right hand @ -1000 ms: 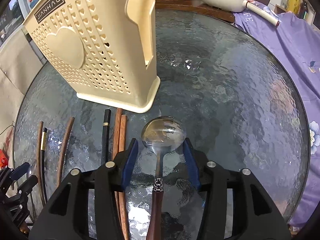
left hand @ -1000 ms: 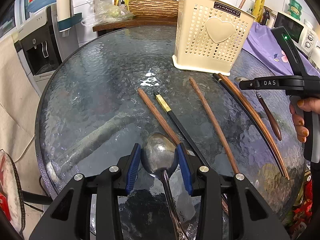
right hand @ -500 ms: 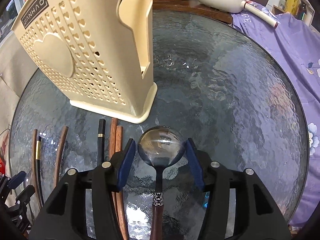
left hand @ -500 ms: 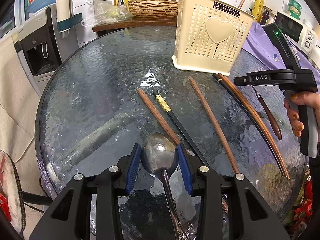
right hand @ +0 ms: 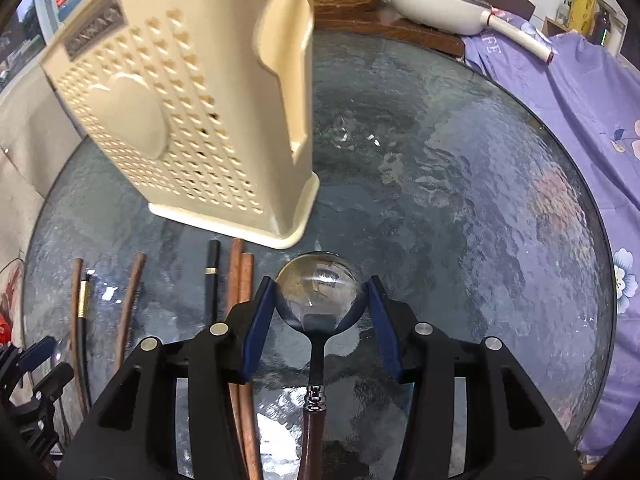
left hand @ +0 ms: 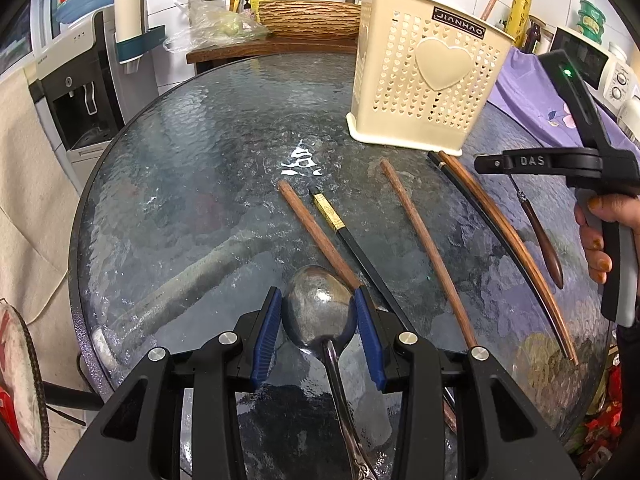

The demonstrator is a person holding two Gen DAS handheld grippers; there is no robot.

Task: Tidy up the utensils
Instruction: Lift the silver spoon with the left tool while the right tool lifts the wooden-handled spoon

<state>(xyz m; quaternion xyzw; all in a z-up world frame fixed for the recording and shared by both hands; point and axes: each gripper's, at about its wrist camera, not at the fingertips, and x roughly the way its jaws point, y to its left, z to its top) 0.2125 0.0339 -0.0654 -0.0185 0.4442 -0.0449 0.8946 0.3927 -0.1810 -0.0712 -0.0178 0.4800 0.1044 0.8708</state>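
A cream perforated utensil holder (left hand: 424,76) (right hand: 192,120) stands on the round glass table (left hand: 200,160). My left gripper (left hand: 317,294) is shut on the bowl of a metal spoon (left hand: 320,320), low over the table's near edge. My right gripper (right hand: 320,282) has its blue pads against the round bowl of a wooden-handled spoon (right hand: 316,296) and its jaws are closing. It hangs just in front of the holder's corner. In the left wrist view, a hand holds that gripper (left hand: 486,163) with the spoon's handle (left hand: 542,244) hanging under it. Several chopsticks (left hand: 320,236) (right hand: 238,276) lie loose on the glass.
A water dispenser (left hand: 80,92) stands left of the table. A woven basket (left hand: 308,18) sits on the counter behind it. A white pan (right hand: 440,0) rests above a purple cloth (right hand: 580,100) at the table's right. The left gripper (right hand: 36,364) shows at the right wrist view's lower left.
My right gripper has moved closer to the holder with the wooden-handled spoon, and the holder now looms larger. The left gripper and its metal spoon have not moved.
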